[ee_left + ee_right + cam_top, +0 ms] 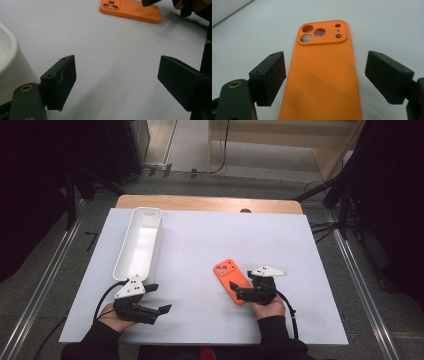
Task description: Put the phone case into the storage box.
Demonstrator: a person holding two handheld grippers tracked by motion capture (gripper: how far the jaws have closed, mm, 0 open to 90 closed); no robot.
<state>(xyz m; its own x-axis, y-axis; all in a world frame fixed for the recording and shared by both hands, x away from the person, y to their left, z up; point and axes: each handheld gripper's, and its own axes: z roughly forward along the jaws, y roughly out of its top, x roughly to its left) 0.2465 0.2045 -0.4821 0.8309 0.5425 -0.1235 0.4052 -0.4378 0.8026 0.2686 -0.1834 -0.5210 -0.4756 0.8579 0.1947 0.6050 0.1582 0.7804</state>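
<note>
- The white tray (139, 241) lies lengthwise near the table's left edge, its far end close to the far-left corner; in the left gripper view just a curved piece of its wall (10, 67) shows, cut off by the frame.
- The left gripper (159, 310) rests near the table's front edge, just in front of the tray's near end, its jaws spread wide with bare white table (200, 245) between them.
- Open room runs across the middle of the table from the tray to the phone case.
- The orange phone case (230, 280) lies flat, camera holes toward the far edge, in the front-right part of the table, well apart from the right edge.
- The right gripper (239, 292) sits over the case's near end, hiding that end in the high view; its jaws stand spread on either side of the case (324, 75), not pinching it.
- Whether the left-hand jaw touches the case's edge is hard to make out.
</note>
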